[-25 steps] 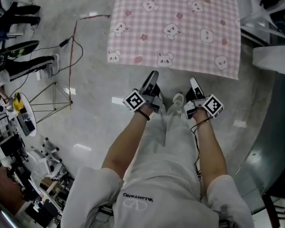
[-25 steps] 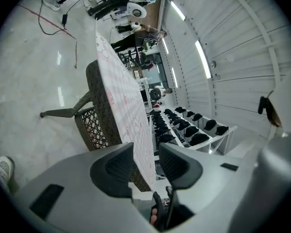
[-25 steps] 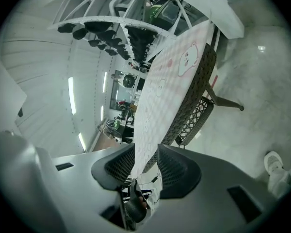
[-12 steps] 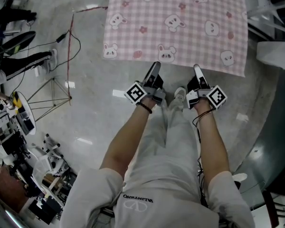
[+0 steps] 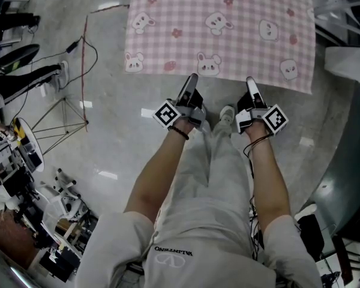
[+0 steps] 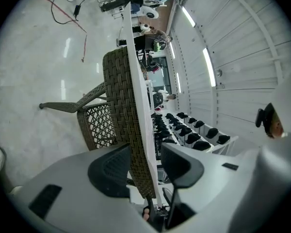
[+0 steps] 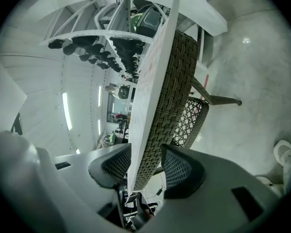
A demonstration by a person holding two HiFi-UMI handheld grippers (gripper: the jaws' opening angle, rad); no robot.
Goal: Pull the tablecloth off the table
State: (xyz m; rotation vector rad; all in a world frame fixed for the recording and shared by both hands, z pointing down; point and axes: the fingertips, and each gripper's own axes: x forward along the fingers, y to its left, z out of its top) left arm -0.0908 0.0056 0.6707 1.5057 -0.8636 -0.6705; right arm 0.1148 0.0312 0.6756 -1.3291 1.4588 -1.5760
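Your left tongs (image 5: 190,84) and right tongs (image 5: 251,86) have just been opening and now stand spread, pads pressing nothing. Between each pair runs the worktop's woven edge (image 6: 120,91), with the pink checked tablecloth (image 5: 228,29) covering it and stretching ahead of both.

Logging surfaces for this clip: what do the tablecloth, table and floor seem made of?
Tablecloth: thin matte fabric, judging by its printed pink check and hanging edge.
Table: brown wicker or rattan-look weave, perhaps synthetic; basket-weave strands show on its side.
Floor: polished concrete or stone, likely; grey, glossy, mirroring lights.
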